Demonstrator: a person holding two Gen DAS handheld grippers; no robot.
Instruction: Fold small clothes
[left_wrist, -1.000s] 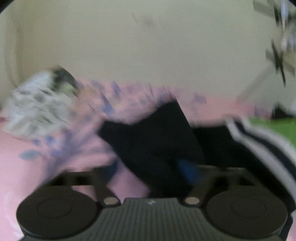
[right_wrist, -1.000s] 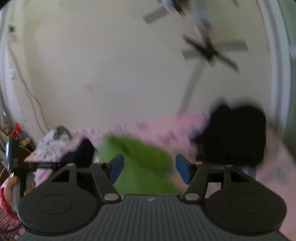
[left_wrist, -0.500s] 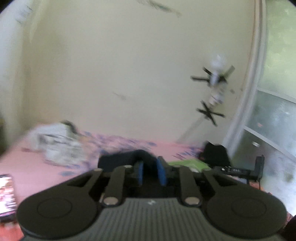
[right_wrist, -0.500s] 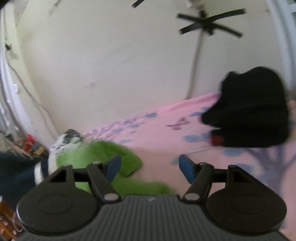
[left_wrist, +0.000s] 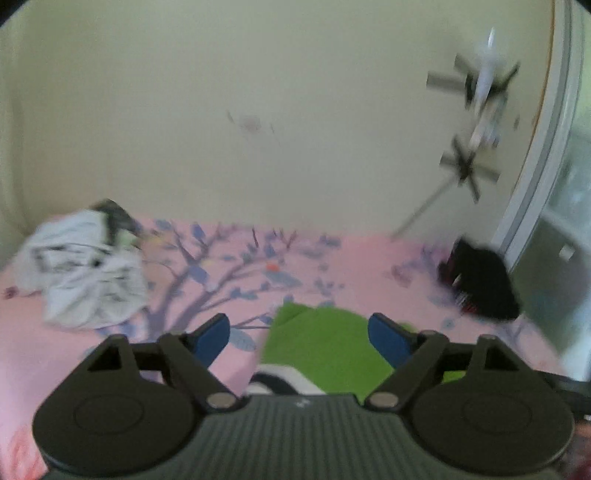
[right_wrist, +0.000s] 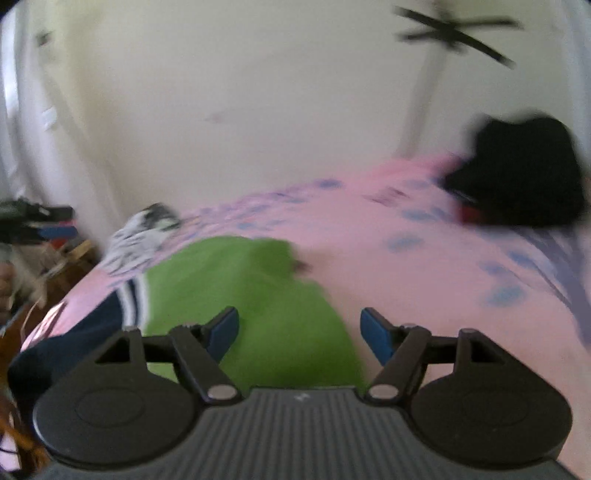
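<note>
A green garment (left_wrist: 325, 343) with a navy, white-striped part lies on the pink bed, right in front of both grippers; it also shows in the right wrist view (right_wrist: 251, 295). My left gripper (left_wrist: 301, 338) is open and empty above the garment's near end. My right gripper (right_wrist: 299, 332) is open and empty over the green cloth. A black garment (left_wrist: 480, 284) lies at the far right of the bed, also in the right wrist view (right_wrist: 517, 177). A white patterned garment (left_wrist: 85, 273) lies crumpled at the far left.
The pink bedsheet (left_wrist: 229, 266) has a purple tree print. A cream wall rises behind the bed. A ceiling fan (left_wrist: 480, 85) shows at upper right. A window frame (left_wrist: 535, 177) stands right of the bed. Clutter (right_wrist: 33, 229) sits beyond the bed's left edge.
My left gripper was shut on dark cloth half a second ago and is now open and empty. Both views have tilted down toward the green garment.
</note>
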